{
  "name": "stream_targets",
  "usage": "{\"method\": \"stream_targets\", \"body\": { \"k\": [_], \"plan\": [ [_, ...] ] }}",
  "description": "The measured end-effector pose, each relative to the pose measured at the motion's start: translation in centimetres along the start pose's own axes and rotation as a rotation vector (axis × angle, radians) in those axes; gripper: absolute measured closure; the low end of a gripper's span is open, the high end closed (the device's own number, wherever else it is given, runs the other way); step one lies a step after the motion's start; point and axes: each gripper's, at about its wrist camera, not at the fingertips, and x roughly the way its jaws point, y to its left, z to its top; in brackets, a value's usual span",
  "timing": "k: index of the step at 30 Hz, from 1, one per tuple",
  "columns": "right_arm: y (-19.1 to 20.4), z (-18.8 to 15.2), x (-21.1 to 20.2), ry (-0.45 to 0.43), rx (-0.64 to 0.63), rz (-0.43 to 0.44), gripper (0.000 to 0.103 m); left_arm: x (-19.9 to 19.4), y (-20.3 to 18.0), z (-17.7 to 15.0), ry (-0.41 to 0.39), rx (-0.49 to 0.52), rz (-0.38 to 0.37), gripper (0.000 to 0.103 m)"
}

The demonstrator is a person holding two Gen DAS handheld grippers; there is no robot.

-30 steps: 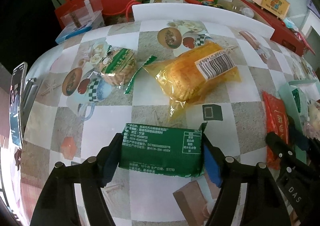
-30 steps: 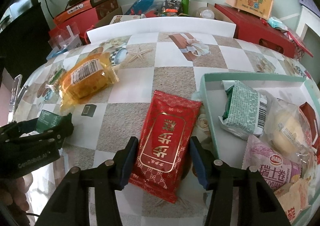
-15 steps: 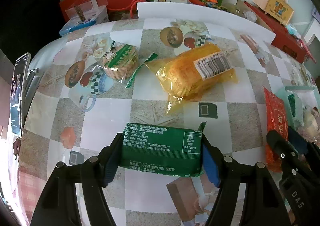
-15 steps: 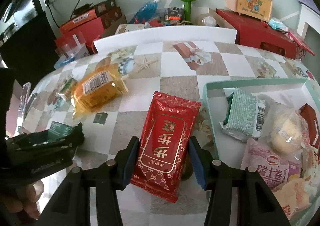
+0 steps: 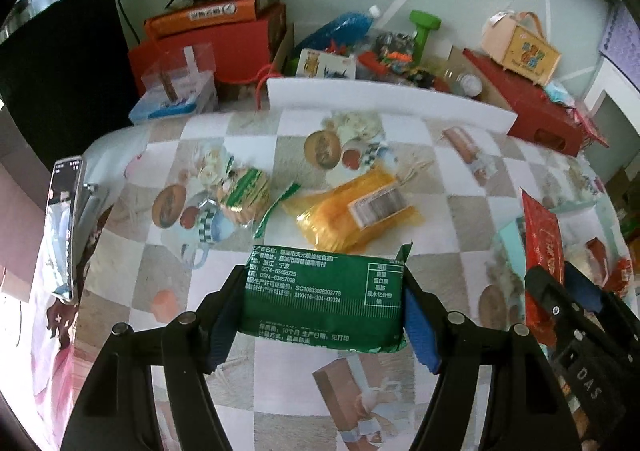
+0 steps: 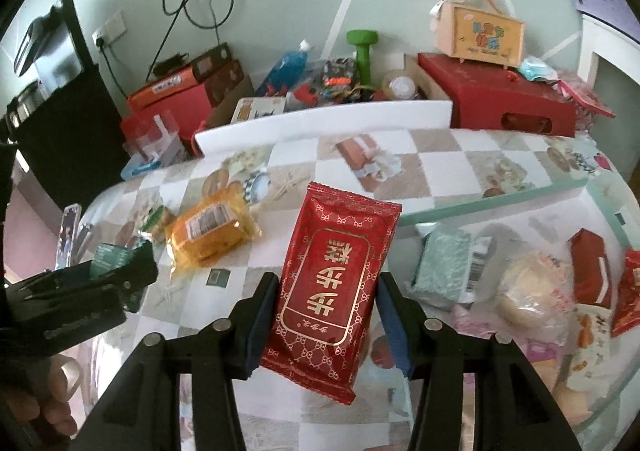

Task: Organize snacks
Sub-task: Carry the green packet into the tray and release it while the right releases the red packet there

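Observation:
My left gripper [image 5: 322,317] is shut on a green snack packet [image 5: 324,301] and holds it above the checkered tablecloth. My right gripper [image 6: 326,313] is shut on a red snack packet [image 6: 330,283], lifted off the table beside the pale green tray [image 6: 480,205]. The tray holds several snacks, among them a teal packet [image 6: 444,267] and a round bun [image 6: 532,291]. An orange-yellow packet [image 5: 356,209] and a small green-labelled cookie pack [image 5: 244,193] lie on the table beyond my left gripper. The red packet [image 5: 542,247] also shows at the right of the left wrist view.
A phone [image 5: 64,227] stands at the table's left edge. A white board [image 5: 384,103] runs along the table's far edge. Behind it are red boxes [image 5: 208,39], a green dumbbell [image 5: 424,29], a blue bottle [image 5: 340,27] and a small printed carry box [image 6: 480,31].
Both grippers have risen with their packets. The red packet has left the table and tilted upward. The green packet is higher above the cloth.

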Motion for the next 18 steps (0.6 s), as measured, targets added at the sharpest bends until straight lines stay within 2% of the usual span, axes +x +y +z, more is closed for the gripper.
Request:
{"method": "stream_targets", "body": {
  "k": [9, 18],
  "plan": [
    [-4.0, 1.2, -2.3, -0.048, 0.074, -0.063, 0.050, -0.7, -1.9, 0.3, -0.024, 0.050, -0.023, 0.030],
    [-11.4, 1.6, -4.7, -0.084, 0.203, -0.208, 0.050, -1.3, -4.6, -0.1, -0.028, 0.118, -0.042, 0.030]
  ]
}}
